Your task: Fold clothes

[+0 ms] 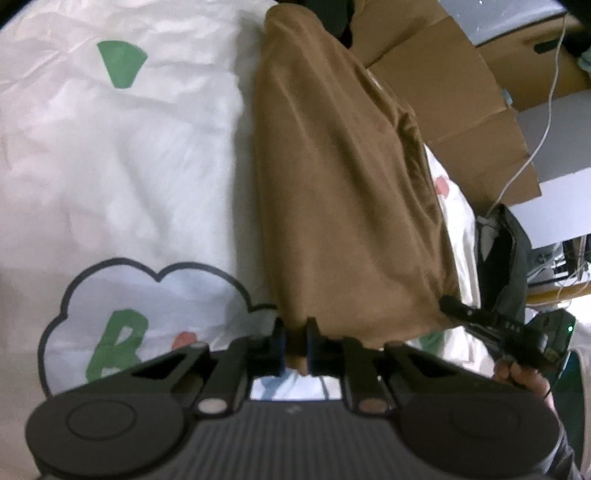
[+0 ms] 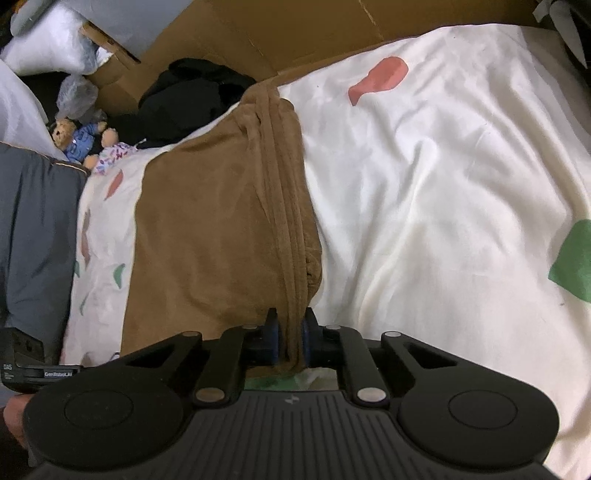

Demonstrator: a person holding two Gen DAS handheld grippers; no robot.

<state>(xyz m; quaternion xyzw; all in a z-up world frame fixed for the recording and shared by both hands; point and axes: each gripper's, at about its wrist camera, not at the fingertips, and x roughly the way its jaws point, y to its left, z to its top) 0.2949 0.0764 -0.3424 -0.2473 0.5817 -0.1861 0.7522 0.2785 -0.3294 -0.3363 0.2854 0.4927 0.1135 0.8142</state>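
Nearest in the left wrist view, the left gripper [image 1: 295, 345] is clamped on the near corner of a brown garment [image 1: 343, 192], a tongue of the soft cloth pinched between its blue-padded fingertips [image 1: 279, 347]. In the right wrist view the right gripper [image 2: 290, 341] is likewise closed on the same brown garment [image 2: 207, 229], its fingertips [image 2: 272, 341] squeezing a bunched stack of folded edges that runs away from the jaws as a ridge. Each gripper shows in the other's view: the right one at the right edge of the left view, gripping the garment's other near corner with a hand [image 1: 522, 376] under it, and the left one at the lower left of the right view

The garment lies folded into a long strip on a white bedsheet [image 2: 443, 184] printed with red and green shapes and a cloud outline [image 1: 147, 295] holding a green letter. It stretches from the sheet's near edge towards the far edge, where it narrows

Beyond the far edge stand flattened cardboard boxes [image 2: 295, 33], with a dark pile of clothing [image 2: 192, 99] in front of them. At the far left corner sits a small teddy bear [image 2: 79, 138] in blue, beside a grey cushion [image 2: 37, 221] and a white plastic bag [image 2: 48, 48]. A white cable [image 1: 543, 122] trails across the cardboard
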